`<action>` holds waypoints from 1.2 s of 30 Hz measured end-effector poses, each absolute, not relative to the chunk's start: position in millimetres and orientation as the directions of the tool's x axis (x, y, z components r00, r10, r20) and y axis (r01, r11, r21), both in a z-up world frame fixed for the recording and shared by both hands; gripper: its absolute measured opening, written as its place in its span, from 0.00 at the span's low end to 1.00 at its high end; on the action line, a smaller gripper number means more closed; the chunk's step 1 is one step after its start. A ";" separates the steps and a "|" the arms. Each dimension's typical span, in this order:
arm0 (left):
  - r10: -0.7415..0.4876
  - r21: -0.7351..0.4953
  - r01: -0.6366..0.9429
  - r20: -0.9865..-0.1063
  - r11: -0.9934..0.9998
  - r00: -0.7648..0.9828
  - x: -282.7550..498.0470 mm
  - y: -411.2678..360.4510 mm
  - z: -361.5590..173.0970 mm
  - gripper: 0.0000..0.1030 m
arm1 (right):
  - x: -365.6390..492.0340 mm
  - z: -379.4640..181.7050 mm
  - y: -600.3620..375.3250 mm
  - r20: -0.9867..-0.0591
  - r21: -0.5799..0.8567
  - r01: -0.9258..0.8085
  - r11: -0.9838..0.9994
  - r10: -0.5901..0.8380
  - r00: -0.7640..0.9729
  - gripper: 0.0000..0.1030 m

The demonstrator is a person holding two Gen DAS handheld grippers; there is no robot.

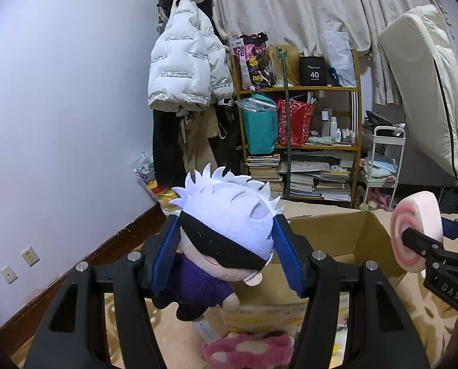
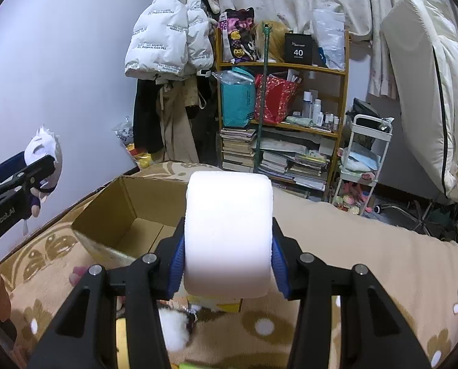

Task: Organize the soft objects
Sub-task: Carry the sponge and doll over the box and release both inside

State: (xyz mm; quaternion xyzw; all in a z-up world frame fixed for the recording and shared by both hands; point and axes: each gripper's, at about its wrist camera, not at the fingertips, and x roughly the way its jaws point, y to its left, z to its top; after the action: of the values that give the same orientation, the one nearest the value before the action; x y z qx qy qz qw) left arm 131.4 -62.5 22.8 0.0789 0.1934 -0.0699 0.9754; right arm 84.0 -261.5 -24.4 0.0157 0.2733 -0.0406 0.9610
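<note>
Two toys lifted: my left tool (image 1: pixel 227 256) pinches the doll (image 1: pixel 226 230); my right tool (image 2: pixel 228 259) squeezes the swirl cushion (image 2: pixel 229 233), both poised above the box (image 2: pixel 130 203), centre frame, for dropping in.

Plush doll (image 1: pixel 226 240): lower body partly hidden behind the left gripper's (image 1: pixel 227 255) blue pads. Pink spotted plush (image 1: pixel 247 349), bottom centre of left view: cut off by gripper frame. Cardboard box (image 2: pixel 127 212): floor largely hidden behind white cushion (image 2: pixel 229 236). White fluff (image 2: pixel 175 327), lower centre of right view: blurred, possibly stuffing. Shelf bottles (image 2: pixel 316 112): labels too small.
</note>
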 end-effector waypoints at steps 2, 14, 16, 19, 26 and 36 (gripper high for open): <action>-0.112 0.126 0.173 -0.385 0.977 0.916 137.8 -65.1 19.3 0.58 | 90.6 -26.7 -261.0 -0.526 0.011 0.086 0.996 -0.067 0.848 0.49; -0.224 0.050 0.269 -0.420 0.962 0.879 159.0 -77.1 -4.5 0.59 | 127.5 -40.5 -265.0 -0.518 0.073 0.060 0.995 -0.014 0.855 0.49; -0.241 0.050 0.291 -0.439 0.955 0.866 161.4 -80.8 -9.6 0.59 | 128.7 -43.8 -266.5 -0.514 0.087 0.062 0.994 -0.008 0.858 0.50; -0.255 0.057 0.317 -0.467 0.947 0.847 164.8 -87.9 -16.3 0.60 | 130.3 -48.0 -269.4 -0.513 0.111 0.058 0.992 0.007 0.858 0.51; -0.257 0.073 0.335 -0.496 0.940 0.829 163.9 -94.8 -26.4 0.66 | 132.3 -60.4 -267.6 -0.543 0.121 0.039 0.992 0.034 0.839 0.51; -0.207 0.070 0.280 -0.508 0.958 0.836 158.2 -80.9 -29.1 0.87 | 128.8 -66.2 -267.9 -0.565 0.145 0.015 0.989 0.070 0.822 0.69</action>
State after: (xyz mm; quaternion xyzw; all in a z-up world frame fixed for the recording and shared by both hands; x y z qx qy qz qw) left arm 158.2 -80.9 -29.1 0.0706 0.2565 -0.1274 0.9555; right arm 128.8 -267.9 -66.2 0.0715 0.2977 0.0146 0.9519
